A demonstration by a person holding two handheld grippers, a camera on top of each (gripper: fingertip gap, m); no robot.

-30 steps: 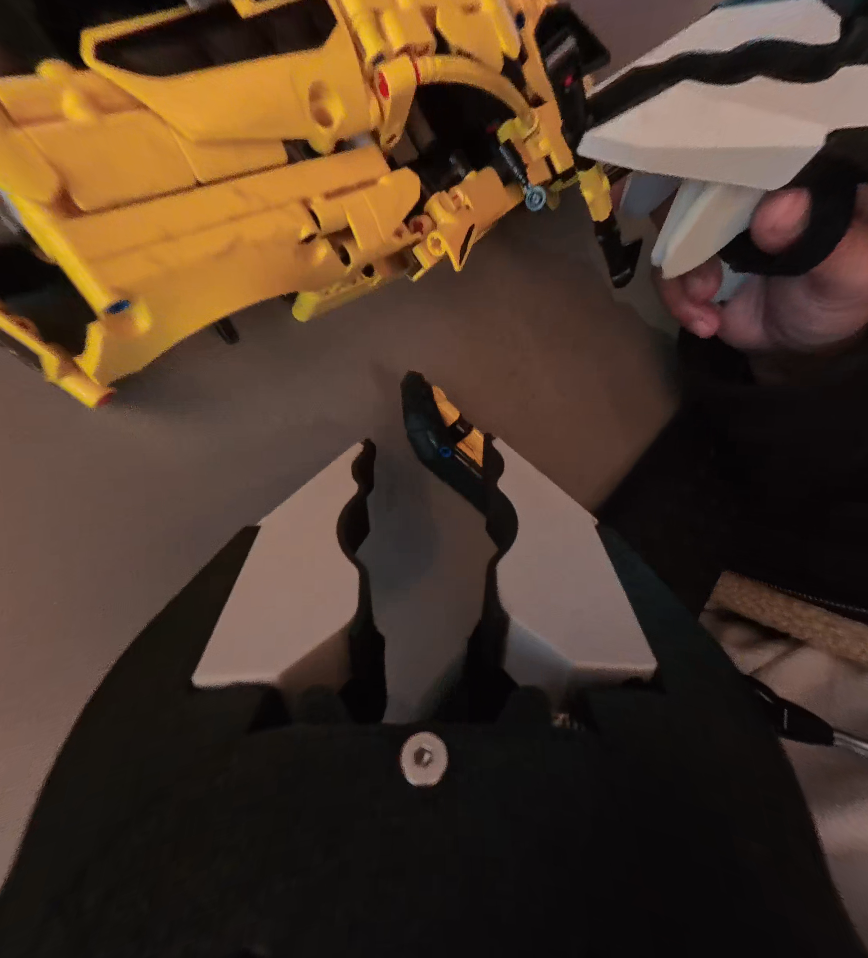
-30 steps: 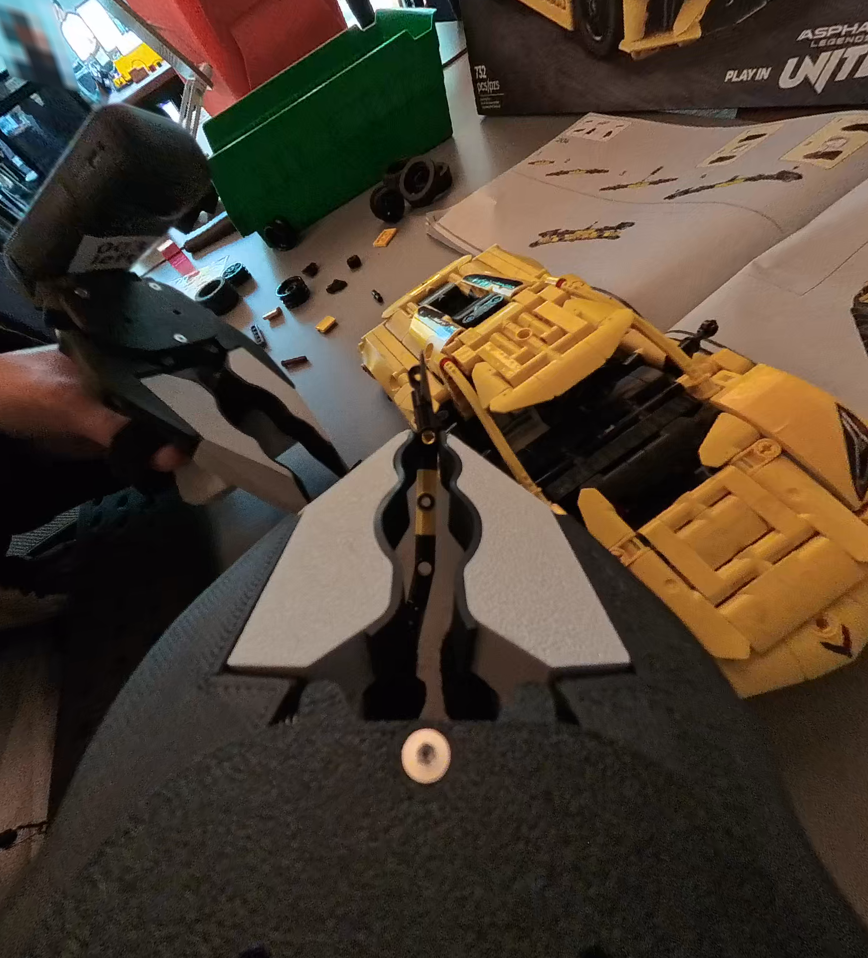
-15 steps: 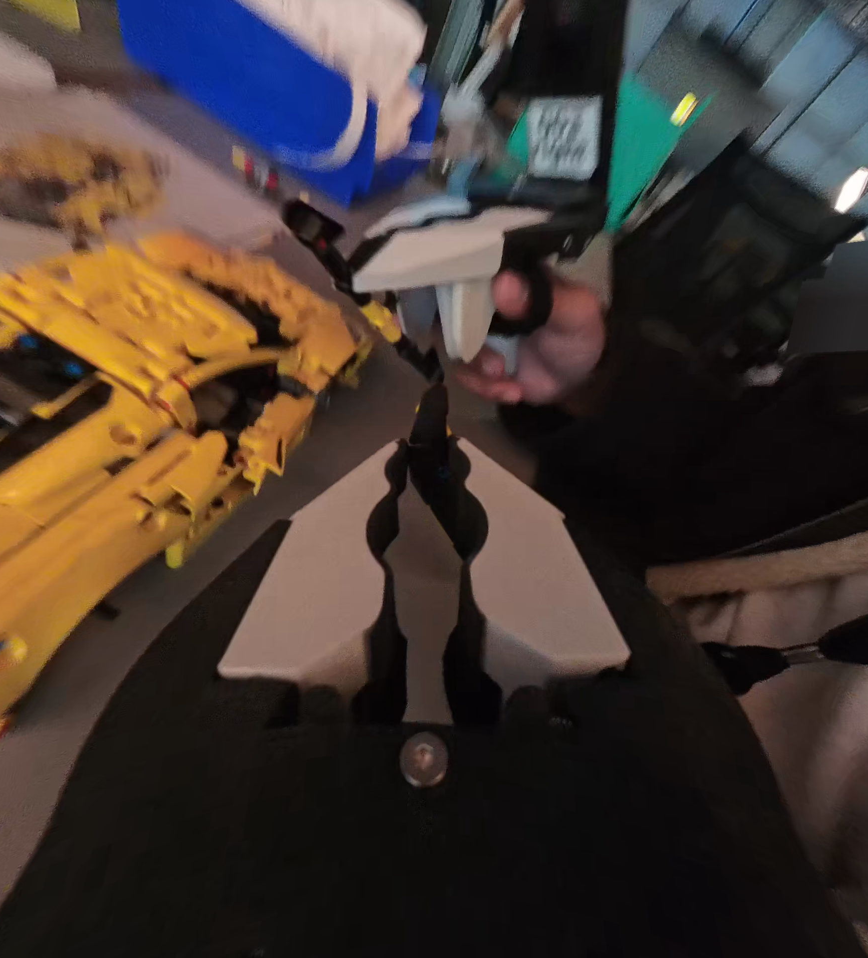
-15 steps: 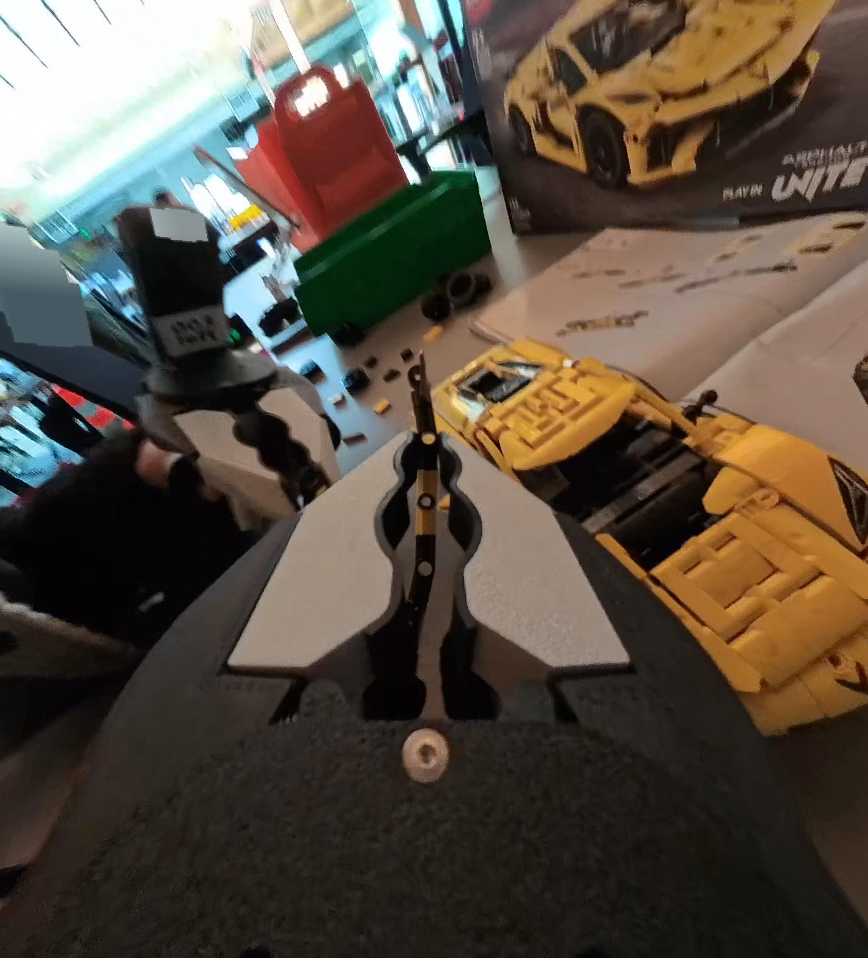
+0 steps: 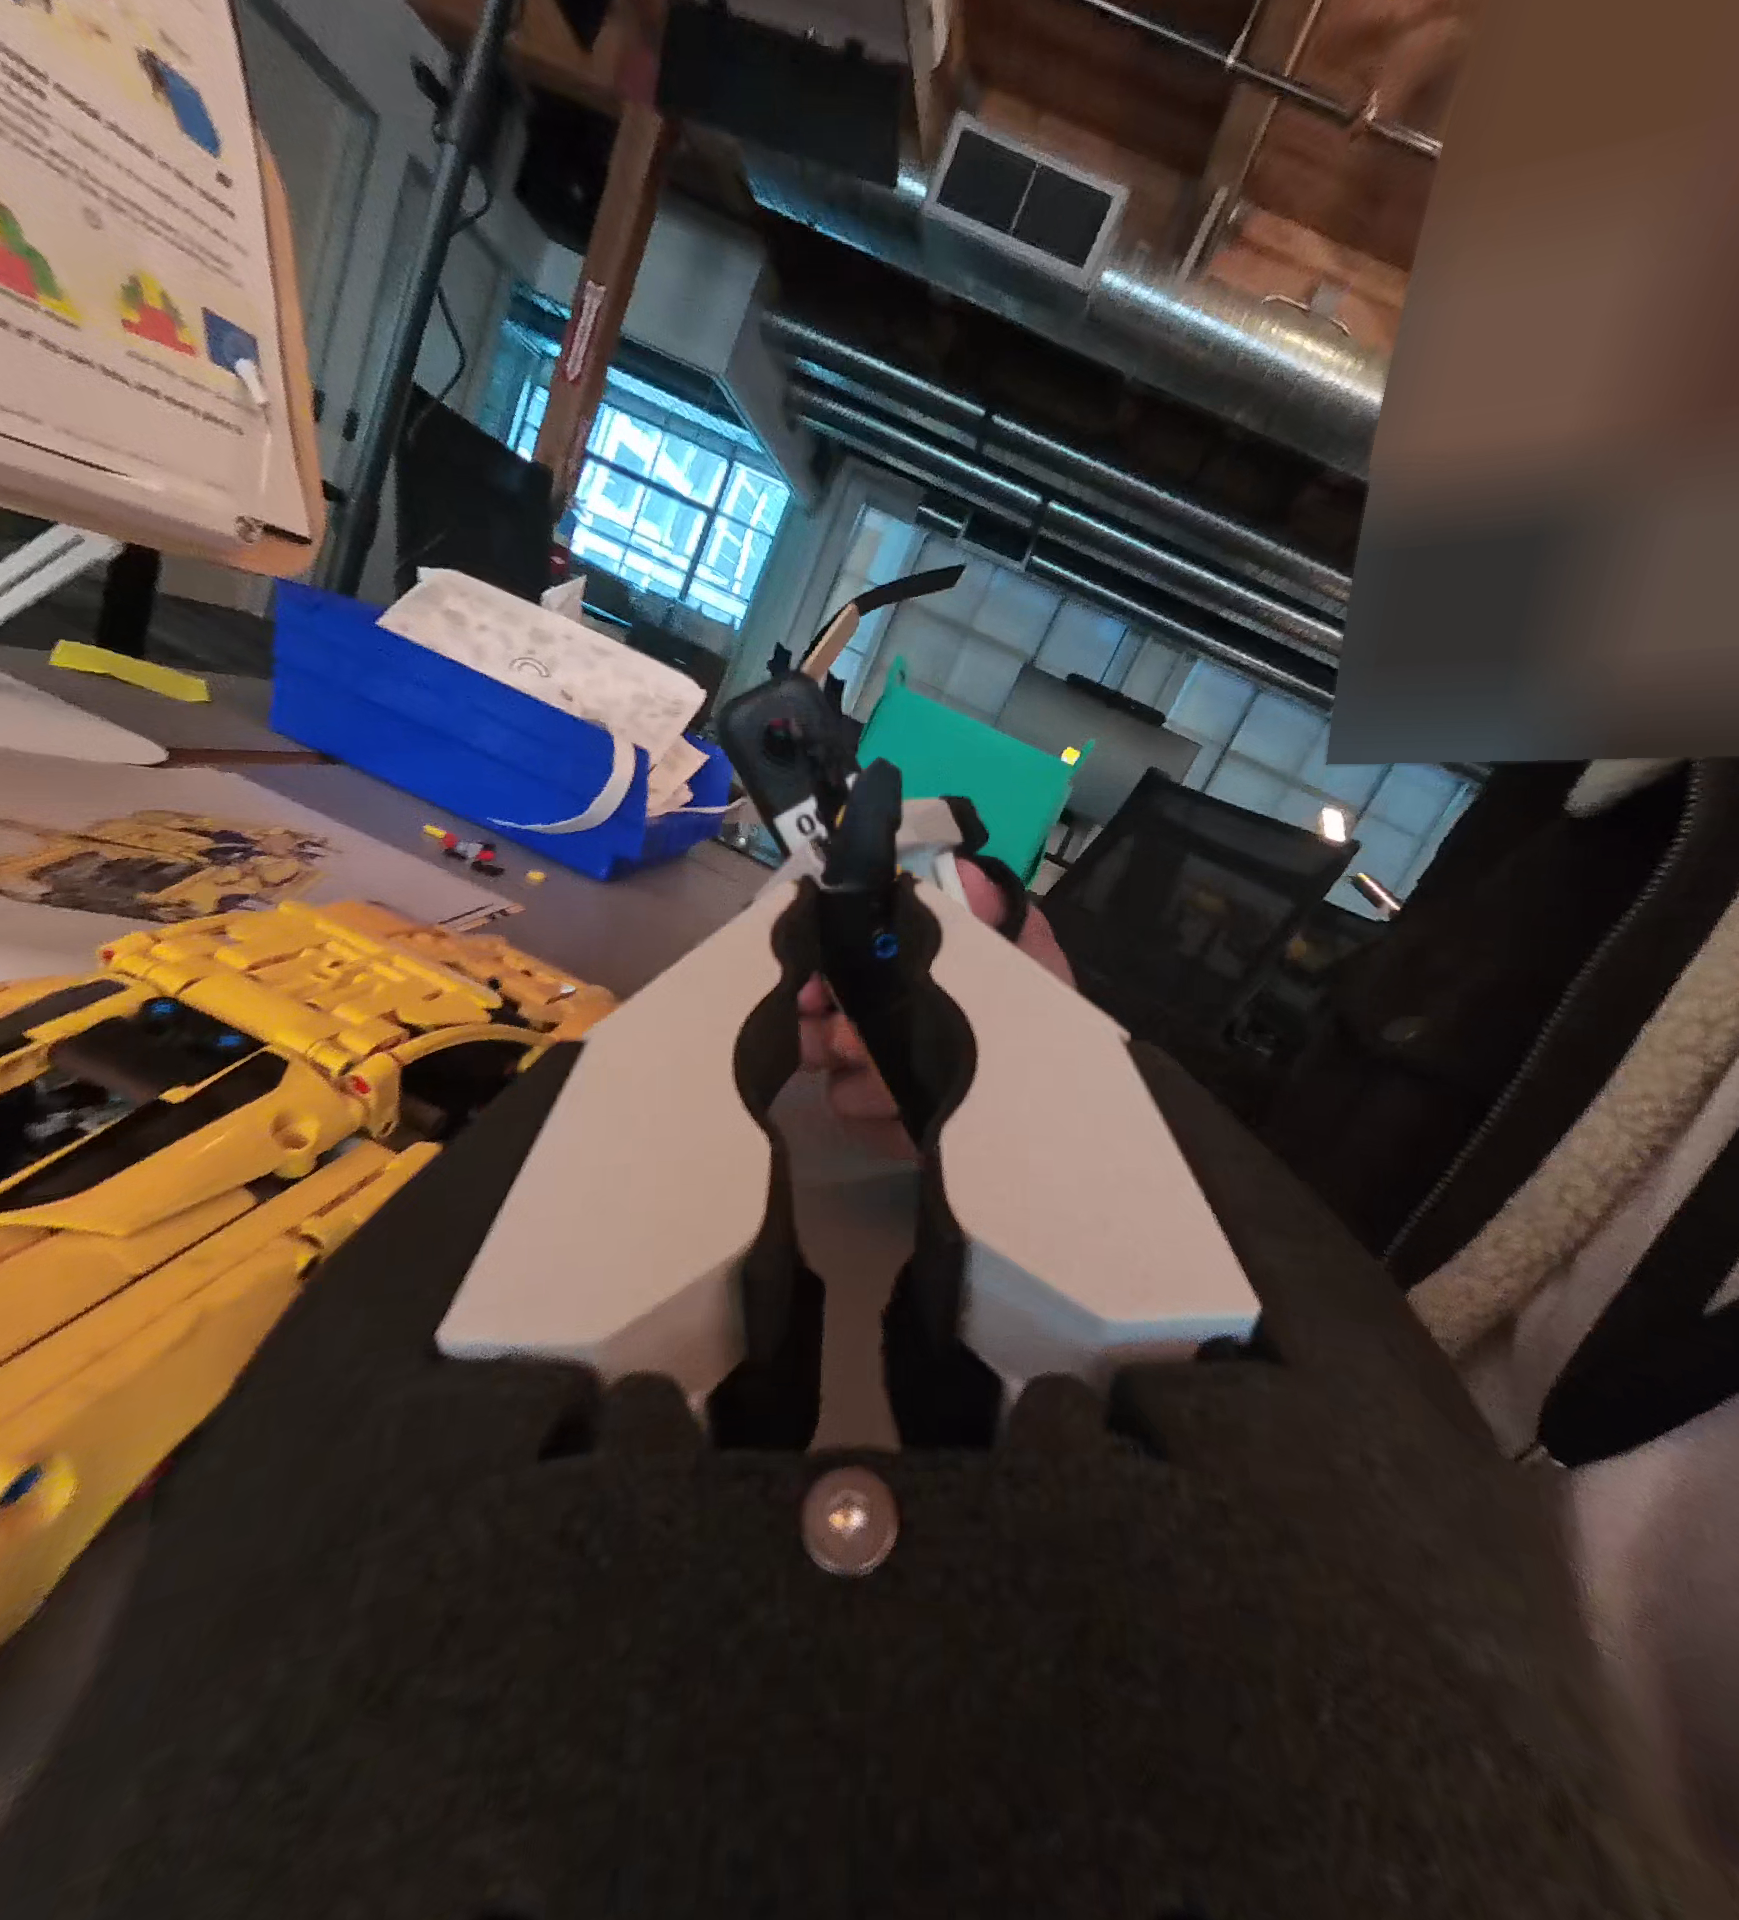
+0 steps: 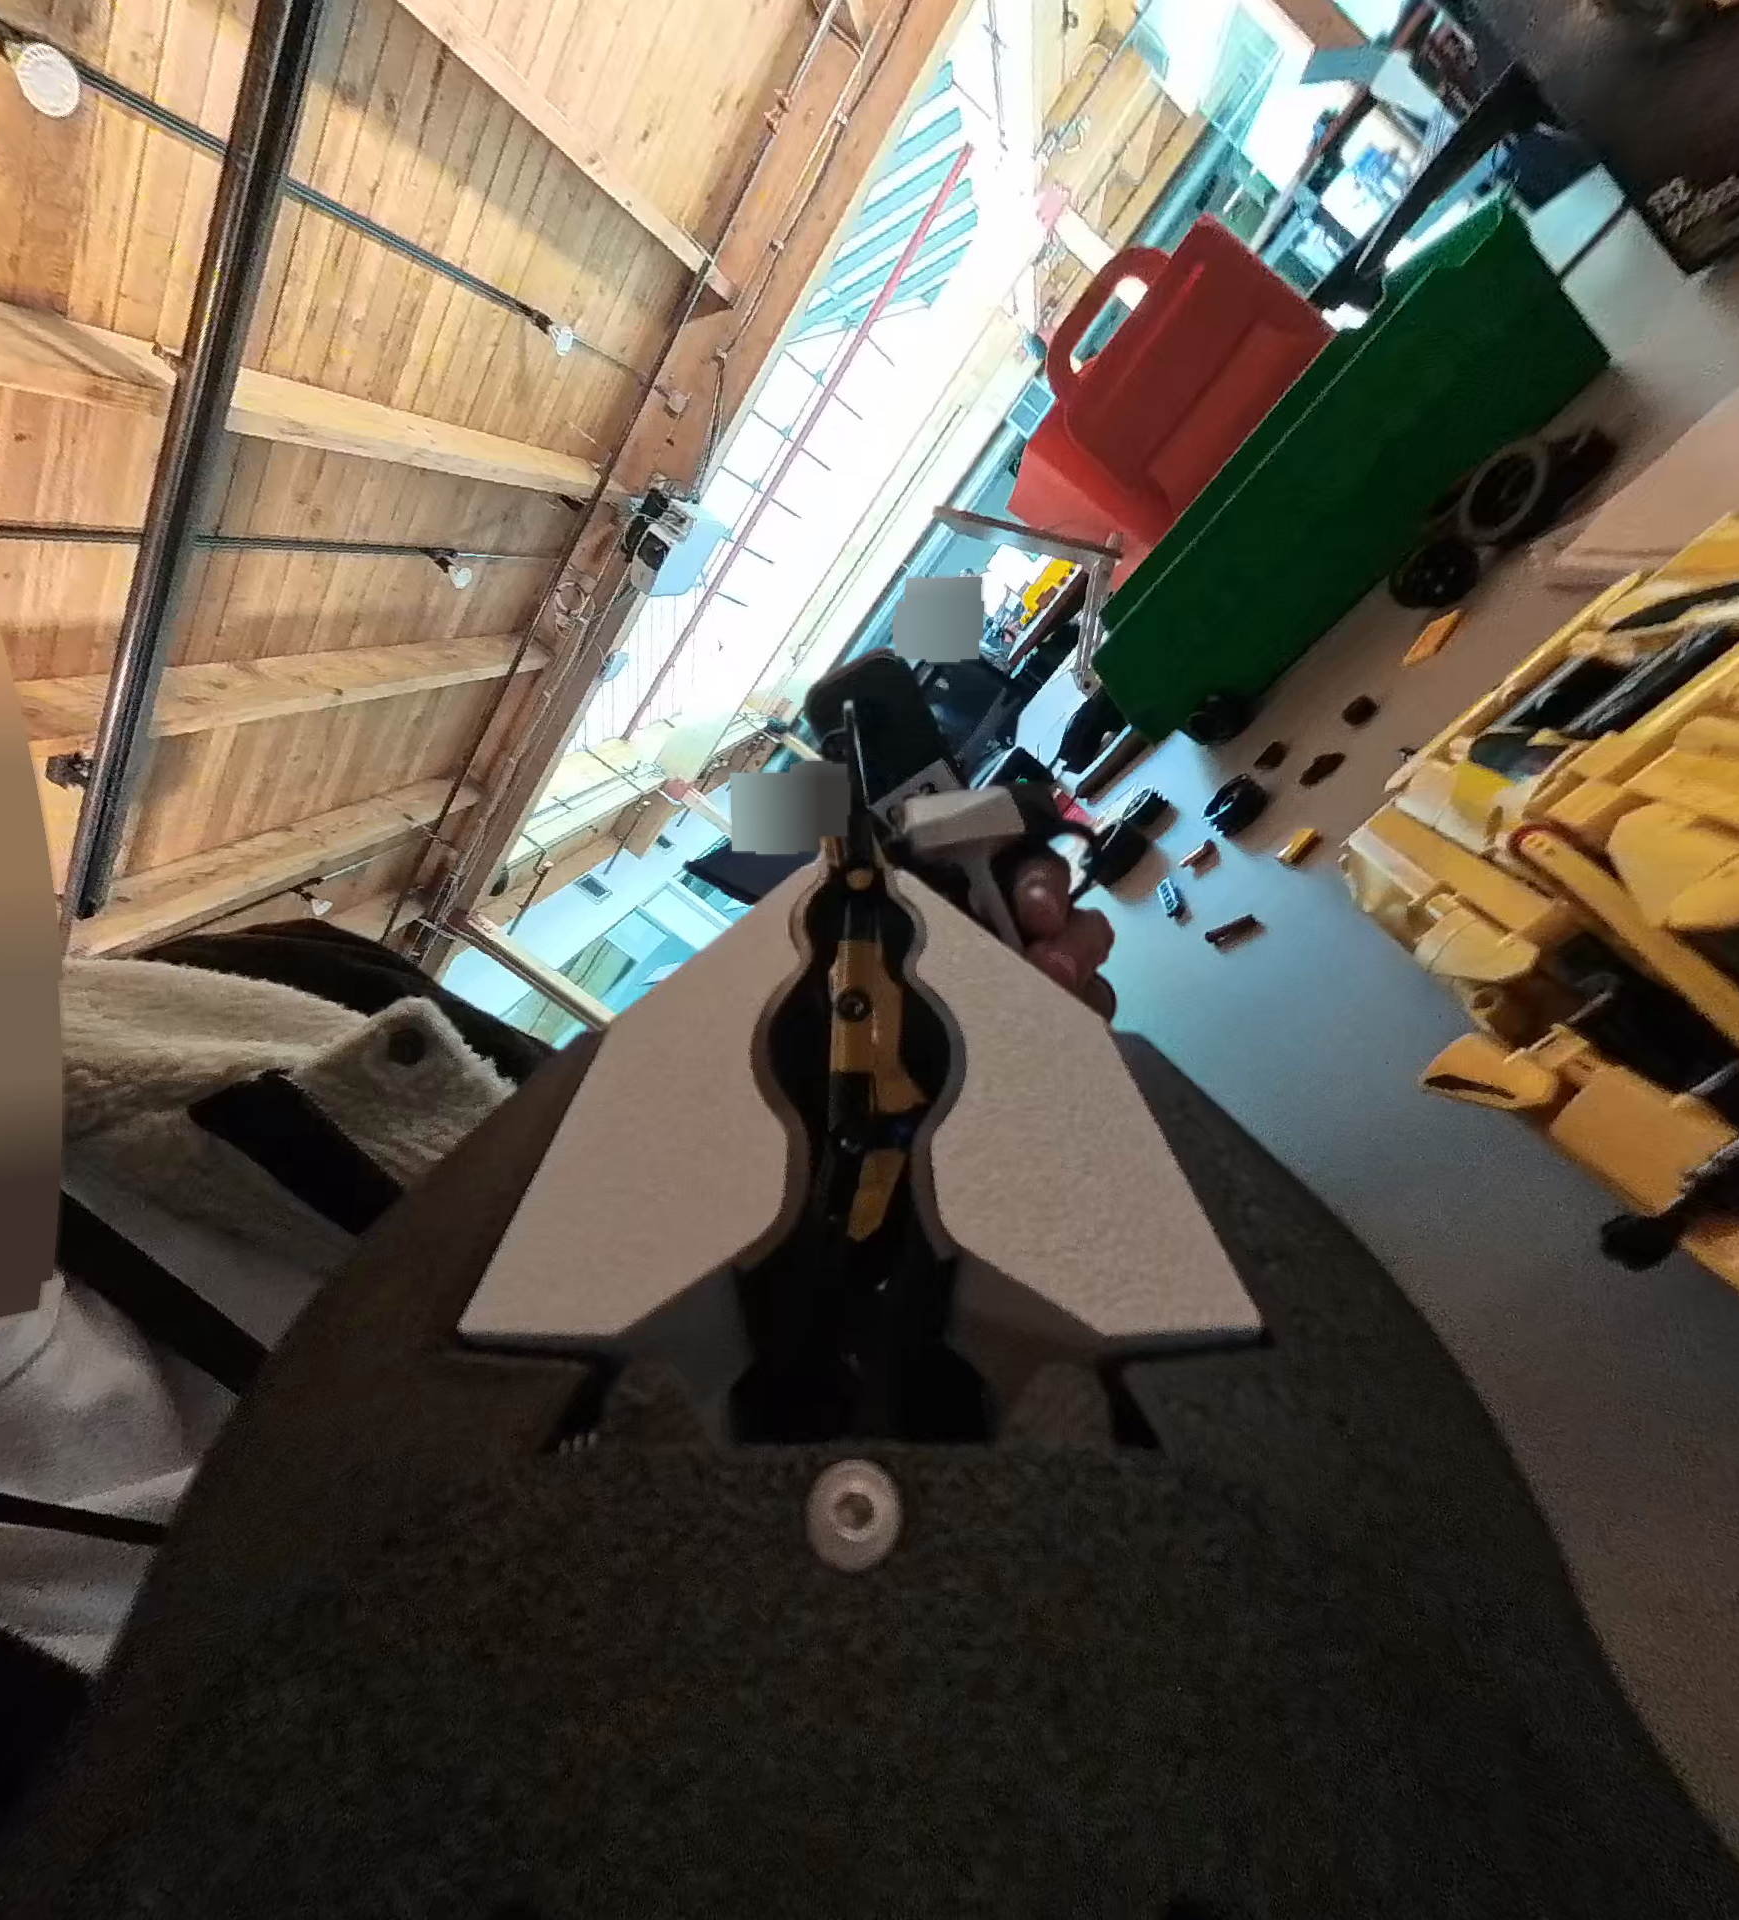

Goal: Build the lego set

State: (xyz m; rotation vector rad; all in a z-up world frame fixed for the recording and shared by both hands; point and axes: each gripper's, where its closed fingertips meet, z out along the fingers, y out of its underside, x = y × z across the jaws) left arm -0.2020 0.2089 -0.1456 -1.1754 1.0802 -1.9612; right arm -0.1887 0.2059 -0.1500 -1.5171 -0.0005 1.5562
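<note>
Yellow car model (image 5: 169,1122): on the bench (image 5: 595,925), lower left, apart from both tools.
Left hand-held gripper (image 5: 849,935): raised off the bench, pinching a black curved piece (image 5: 870,894).
Right hand-held gripper (image 6: 854,894): raised, tilted, clamped on a thin black-and-yellow strip assembly (image 6: 860,1039).
Step in hand: likely mating the two held pieces in mid-air.
Advice: align pin and hole first, press straight, keep both grips firm.

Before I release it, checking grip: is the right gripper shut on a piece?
Shut: the right gripper clamps a black-and-yellow piece between its fingers.
</note>
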